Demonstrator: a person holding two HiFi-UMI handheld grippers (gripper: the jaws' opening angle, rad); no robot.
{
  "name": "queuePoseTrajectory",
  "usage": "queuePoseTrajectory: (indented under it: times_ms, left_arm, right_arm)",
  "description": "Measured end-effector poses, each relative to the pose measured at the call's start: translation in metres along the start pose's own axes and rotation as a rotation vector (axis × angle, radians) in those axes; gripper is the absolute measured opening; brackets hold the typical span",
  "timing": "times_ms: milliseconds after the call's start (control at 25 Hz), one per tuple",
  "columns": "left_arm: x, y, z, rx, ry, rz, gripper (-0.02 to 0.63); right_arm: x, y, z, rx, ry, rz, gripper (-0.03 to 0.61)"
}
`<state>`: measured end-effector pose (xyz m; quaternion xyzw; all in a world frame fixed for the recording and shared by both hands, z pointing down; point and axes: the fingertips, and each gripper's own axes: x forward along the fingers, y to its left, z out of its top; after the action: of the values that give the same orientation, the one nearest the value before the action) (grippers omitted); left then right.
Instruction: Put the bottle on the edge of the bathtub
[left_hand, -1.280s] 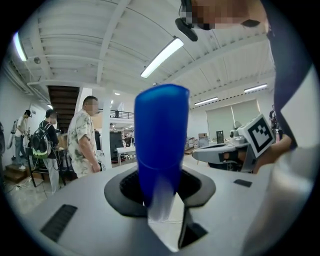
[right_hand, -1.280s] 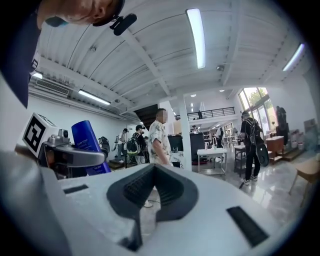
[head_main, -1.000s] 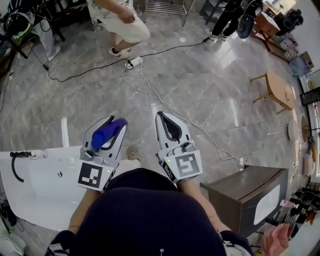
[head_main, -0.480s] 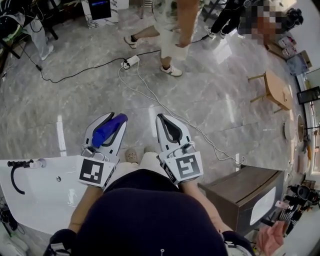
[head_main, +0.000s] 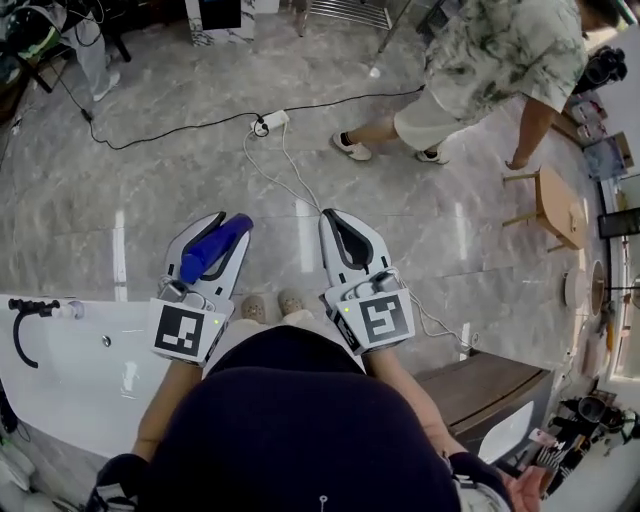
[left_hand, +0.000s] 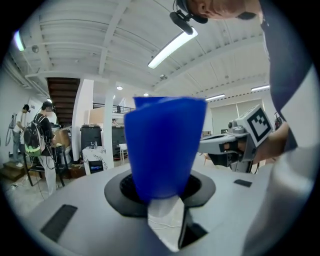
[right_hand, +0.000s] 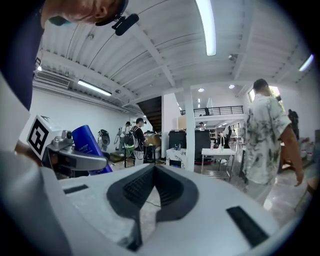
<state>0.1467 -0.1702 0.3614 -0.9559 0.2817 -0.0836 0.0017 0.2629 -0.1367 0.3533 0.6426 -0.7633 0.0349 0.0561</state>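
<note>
A blue bottle (head_main: 212, 248) lies lengthwise between the jaws of my left gripper (head_main: 218, 226), which is shut on it; its end sticks out past the tips. In the left gripper view the bottle (left_hand: 162, 145) fills the middle and hides the space ahead. The white bathtub (head_main: 60, 372) sits at the lower left with a black faucet (head_main: 20, 322) on its rim, and the left gripper is held above the floor just right of its edge. My right gripper (head_main: 336, 218) hangs beside the left one, shut and empty; its pads (right_hand: 135, 187) meet at the tip.
A person in a patterned shirt (head_main: 495, 65) walks across the marble floor at the upper right. A power strip (head_main: 270, 122) with cables lies ahead. A wooden stool (head_main: 555, 205) stands at the right and a dark cabinet (head_main: 480, 385) at the lower right.
The person in the patterned shirt has walked from the upper left to the upper right. Both grippers keep their pose, the bottle still in the left one; the view has shifted slightly.
</note>
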Motion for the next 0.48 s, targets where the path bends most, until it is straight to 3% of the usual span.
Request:
queuePoseTrajectory:
  times_ms: [480]
  left_arm:
    - [-0.0045, 0.0013, -0.0061, -0.016, 0.026, 0.039, 0.146]
  right_arm:
    - [0.0056, 0.0014, -0.0083, 0.007, 0.016, 0.041, 0.002]
